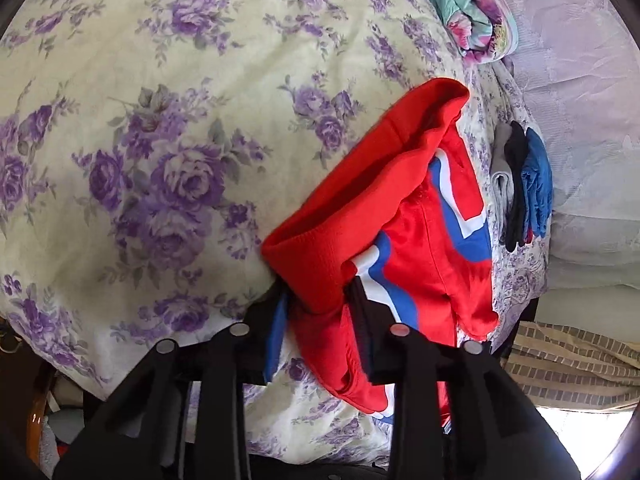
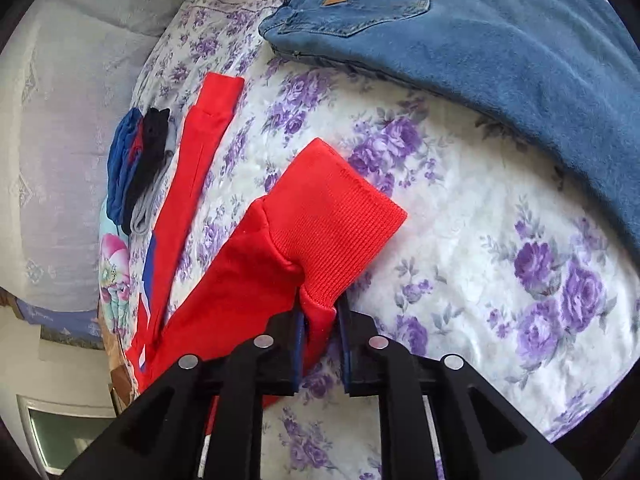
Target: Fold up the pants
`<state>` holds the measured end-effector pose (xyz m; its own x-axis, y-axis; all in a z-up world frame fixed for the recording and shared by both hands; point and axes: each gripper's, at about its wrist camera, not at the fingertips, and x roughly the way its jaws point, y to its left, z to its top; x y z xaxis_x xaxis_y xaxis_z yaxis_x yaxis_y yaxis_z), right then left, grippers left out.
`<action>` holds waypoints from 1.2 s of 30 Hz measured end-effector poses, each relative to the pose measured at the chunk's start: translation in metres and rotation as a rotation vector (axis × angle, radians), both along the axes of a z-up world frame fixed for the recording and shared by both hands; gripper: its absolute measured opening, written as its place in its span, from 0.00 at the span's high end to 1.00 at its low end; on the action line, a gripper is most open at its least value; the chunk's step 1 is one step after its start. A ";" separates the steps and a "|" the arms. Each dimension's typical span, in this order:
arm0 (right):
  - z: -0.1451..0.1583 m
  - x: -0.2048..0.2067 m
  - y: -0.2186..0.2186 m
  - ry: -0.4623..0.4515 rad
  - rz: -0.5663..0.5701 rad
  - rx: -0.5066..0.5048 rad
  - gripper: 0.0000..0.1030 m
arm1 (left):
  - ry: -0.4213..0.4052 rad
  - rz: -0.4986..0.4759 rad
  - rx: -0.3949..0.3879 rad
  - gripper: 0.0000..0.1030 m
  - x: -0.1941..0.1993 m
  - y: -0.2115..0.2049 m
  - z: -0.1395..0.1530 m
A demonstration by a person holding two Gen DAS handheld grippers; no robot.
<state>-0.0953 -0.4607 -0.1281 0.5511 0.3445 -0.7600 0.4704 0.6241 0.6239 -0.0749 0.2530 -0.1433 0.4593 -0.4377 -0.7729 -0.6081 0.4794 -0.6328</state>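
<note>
I have the red track pants (image 1: 400, 216) lying on the floral bedsheet (image 1: 120, 160), and I am working them from both ends. My left gripper (image 1: 316, 320) sits at the waistband end: its jaws stand apart with red cloth bunched between them, and I cannot tell whether the pads truly bite or the fabric only hangs there. The waistband looks doubled over on itself with the blue and white stripe showing beneath — a hold there would let me carry the top half over.

My right gripper (image 2: 319, 320) pinches one leg just below its ribbed cuff (image 2: 340, 216); the cloth is gathered into a narrow fold between the pads, so I judge that grip firm. The other leg (image 2: 200, 160) lies flat to the left, well apart from it, and I judge the two legs must be laid together before any fold across.

Around me: a pair of blue jeans (image 2: 500, 60) lies across the far right, close enough that a wide swing of the cuff could land on it. A small stack of folded dark, grey and blue garments (image 2: 140, 168) sits just beside the flat leg — that hems in the left side. A flowered quilt (image 1: 476, 8) is rolled at the far edge.
</note>
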 end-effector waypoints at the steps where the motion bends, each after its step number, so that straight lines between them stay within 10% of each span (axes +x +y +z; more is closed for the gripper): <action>1: 0.004 -0.005 -0.003 -0.008 -0.016 -0.012 0.66 | -0.002 -0.001 0.020 0.62 0.000 0.002 0.004; 10: 0.050 -0.024 -0.034 -0.090 -0.231 -0.141 0.61 | -0.074 0.030 0.244 0.46 0.025 0.042 0.048; 25: 0.140 0.050 0.133 -0.256 0.257 -0.232 0.45 | -0.210 -0.353 0.596 0.47 0.208 -0.005 0.069; 31: 0.158 0.061 0.180 -0.283 0.378 -0.263 0.45 | -0.246 -0.450 0.623 0.85 0.209 -0.007 0.060; 36: 0.164 0.092 0.203 -0.283 0.476 -0.310 0.45 | -0.300 -0.476 0.551 0.89 0.205 0.011 0.068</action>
